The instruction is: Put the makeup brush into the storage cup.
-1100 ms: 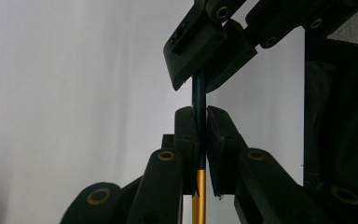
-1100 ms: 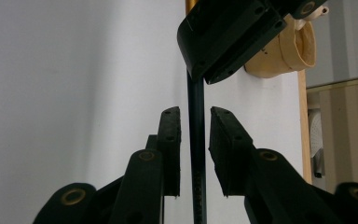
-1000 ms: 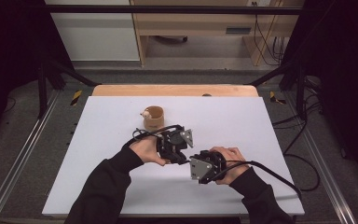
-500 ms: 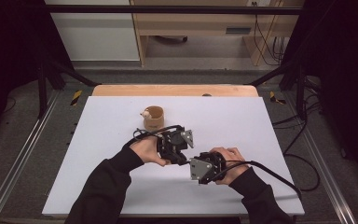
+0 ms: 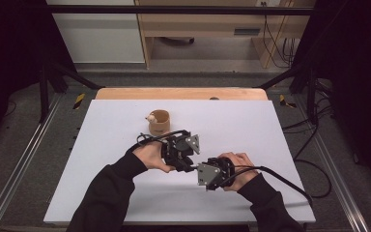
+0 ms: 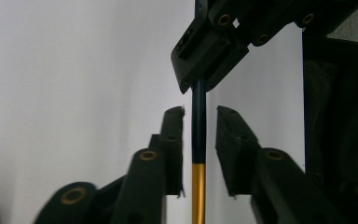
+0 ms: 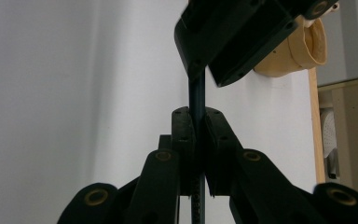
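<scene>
A thin dark-blue rod (image 6: 198, 135) with a gold section (image 6: 198, 191) runs between the two grippers near the middle of the white table. My right gripper (image 7: 196, 114) is shut on the rod (image 7: 196, 95), both pads pressed against it. My left gripper (image 6: 199, 112) faces it from the other end. Its jaws have just been opening, and the rod stands between its pads (image 6: 173, 140) with a gap on each side. In the high view the left gripper (image 5: 186, 162) and right gripper (image 5: 200, 170) meet tip to tip, each held in a hand.
A tan cup (image 5: 158, 122) with a small white thing at its rim stands just beyond the left gripper, the cup (image 7: 303, 51) lying behind it in the right gripper view. The white table top (image 5: 270, 135) ends at a wooden strip (image 5: 181, 93). Cables (image 5: 314, 169) trail off right.
</scene>
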A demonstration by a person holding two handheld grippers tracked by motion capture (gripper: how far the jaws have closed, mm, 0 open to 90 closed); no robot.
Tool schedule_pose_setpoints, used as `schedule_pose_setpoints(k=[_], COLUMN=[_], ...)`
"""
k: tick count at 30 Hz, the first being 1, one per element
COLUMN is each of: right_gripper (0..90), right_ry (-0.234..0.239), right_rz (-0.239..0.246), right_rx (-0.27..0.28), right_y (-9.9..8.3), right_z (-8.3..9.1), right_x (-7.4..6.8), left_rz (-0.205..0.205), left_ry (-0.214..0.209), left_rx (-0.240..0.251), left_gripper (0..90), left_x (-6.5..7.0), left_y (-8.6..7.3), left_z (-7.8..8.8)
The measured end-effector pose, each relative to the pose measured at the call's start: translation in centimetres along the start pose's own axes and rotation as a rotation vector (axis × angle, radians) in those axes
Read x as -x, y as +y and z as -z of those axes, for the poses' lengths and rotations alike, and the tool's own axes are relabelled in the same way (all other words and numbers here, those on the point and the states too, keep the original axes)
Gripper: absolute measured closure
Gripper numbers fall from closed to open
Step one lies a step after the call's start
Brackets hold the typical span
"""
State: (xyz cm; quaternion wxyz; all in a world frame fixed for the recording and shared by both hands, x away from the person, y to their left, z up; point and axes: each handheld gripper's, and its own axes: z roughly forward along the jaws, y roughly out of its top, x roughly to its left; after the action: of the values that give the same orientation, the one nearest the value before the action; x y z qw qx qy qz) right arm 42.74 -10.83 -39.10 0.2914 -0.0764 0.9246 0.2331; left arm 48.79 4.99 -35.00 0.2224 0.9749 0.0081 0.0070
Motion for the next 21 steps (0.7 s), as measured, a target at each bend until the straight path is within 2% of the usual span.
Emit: schedule_pose_setpoints(k=[2,3,5,7,10,11,12,18,19,21], right_gripper=[83.9,83.9,83.9,83.9,83.9,83.9,83.9,83.9,83.9,83.9], right_ry=[-0.004,-0.001,-0.008,-0.009,-0.001,-0.001,0.001,0.001,0.001,-0.004], right_rz=[0.01,0.004,-0.009,0.003,-0.025,-0.025,-0.041,-0.097,-0.097,-0.123], right_rx=[0.002,0.003,0.004,0.009,0.006,0.006,0.01,0.016,0.016,0.017], right_y=[0.0,-0.1,-0.1,-0.1,-0.3,-0.3,-0.4,-1.0,-1.0,-1.4], right_z=[0.0,0.0,0.1,0.1,0.3,0.3,0.3,0.5,0.5,0.5], right_x=[0.2,0.2,0.2,0.3,0.4,0.4,0.5,0.6,0.6,0.6], left_rz=[-0.002,0.025,0.026,0.027,0.048,0.044,0.077,0.148,0.148,0.172], left_ry=[0.016,0.028,0.046,0.056,0.094,0.105,0.114,0.158,0.158,0.176], left_rx=[0.004,0.048,0.056,0.058,0.112,0.111,0.15,0.236,0.236,0.266], left_gripper=[64.2,62.6,58.1,54.1,47.8,47.8,43.8,34.7,33.5,31.1], left_x=[0.0,0.1,0.0,0.0,-0.3,-0.4,-0.4,-0.5,-0.5,-0.5], left_y=[-0.2,-0.4,-0.7,-0.9,-1.9,-2.2,-3.1,-6.1,-6.1,-7.4], left_z=[0.3,0.4,0.9,1.3,2.2,2.5,2.7,3.6,3.6,3.9])
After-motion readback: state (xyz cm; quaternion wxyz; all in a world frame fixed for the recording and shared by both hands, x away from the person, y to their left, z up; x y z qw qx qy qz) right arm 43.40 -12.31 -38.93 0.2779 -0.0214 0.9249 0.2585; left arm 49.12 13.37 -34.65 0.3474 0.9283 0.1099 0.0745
